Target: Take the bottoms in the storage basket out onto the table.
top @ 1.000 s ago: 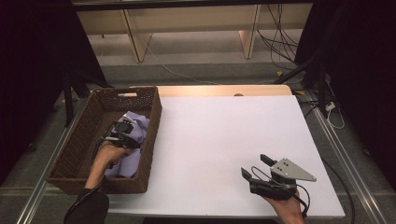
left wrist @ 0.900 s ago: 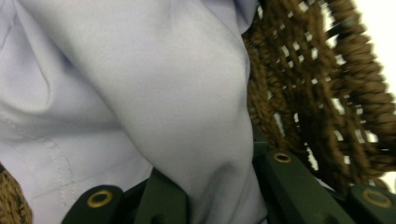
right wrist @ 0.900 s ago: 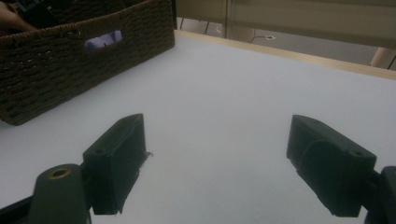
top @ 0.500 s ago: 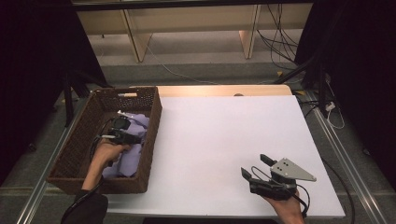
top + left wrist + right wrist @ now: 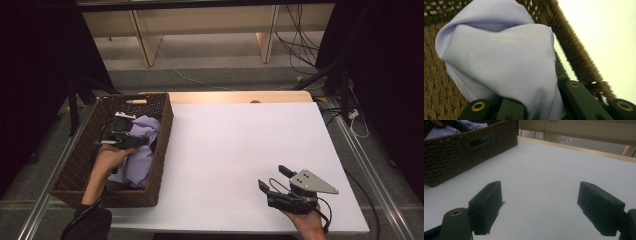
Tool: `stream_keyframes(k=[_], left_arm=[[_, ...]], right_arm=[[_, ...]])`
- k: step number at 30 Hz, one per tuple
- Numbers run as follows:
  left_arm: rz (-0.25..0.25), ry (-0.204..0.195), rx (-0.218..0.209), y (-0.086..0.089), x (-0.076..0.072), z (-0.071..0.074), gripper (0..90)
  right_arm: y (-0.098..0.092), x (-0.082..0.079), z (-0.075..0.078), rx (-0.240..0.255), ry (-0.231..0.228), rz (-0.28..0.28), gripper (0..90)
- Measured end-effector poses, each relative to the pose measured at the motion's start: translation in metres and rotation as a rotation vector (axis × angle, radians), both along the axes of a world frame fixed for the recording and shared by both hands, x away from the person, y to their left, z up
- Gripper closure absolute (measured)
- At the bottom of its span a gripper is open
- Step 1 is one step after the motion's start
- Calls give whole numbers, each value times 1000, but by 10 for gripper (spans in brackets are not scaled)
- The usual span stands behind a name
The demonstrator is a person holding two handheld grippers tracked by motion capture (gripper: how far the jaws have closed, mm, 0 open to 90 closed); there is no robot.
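Note:
A lilac cloth (image 5: 145, 152) lies bunched in the dark wicker basket (image 5: 164, 145) at the table's left. My left gripper (image 5: 141, 141) is inside the basket, shut on a fold of the cloth (image 5: 499, 62). The fabric billows up between the jaws of the left gripper (image 5: 537, 106), with the basket rim (image 5: 579, 60) just beyond. My right gripper (image 5: 274, 177) rests low over the white table (image 5: 240, 145) near its front right, open with nothing in it. In the right gripper view the right gripper (image 5: 539, 205) faces bare tabletop, with the basket (image 5: 461, 157) far off to its left.
A small white object (image 5: 136, 101) lies at the basket's far end. The table's wooden far edge (image 5: 235, 96) meets a floor with shelving legs and cables. Metal rails run along both sides of the table.
My left gripper has shifted slightly left inside the basket with the cloth in its jaws. The right gripper has stayed still.

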State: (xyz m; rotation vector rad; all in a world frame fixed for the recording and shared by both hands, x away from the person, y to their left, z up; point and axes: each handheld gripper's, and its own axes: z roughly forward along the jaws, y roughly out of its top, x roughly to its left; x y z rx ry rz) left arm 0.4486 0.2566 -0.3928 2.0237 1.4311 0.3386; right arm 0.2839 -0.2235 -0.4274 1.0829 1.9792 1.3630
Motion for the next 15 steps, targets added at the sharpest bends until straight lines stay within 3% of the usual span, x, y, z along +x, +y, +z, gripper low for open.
stream_keyframes(k=[3,15], left_arm=[[-6,-33,1,-2,-3,8,772],[-38,-97,9,-9,-12,27,772]], right_arm=[[0,0,0,-4,3,-1,210],[0,0,0,1,-2,-1,210]])
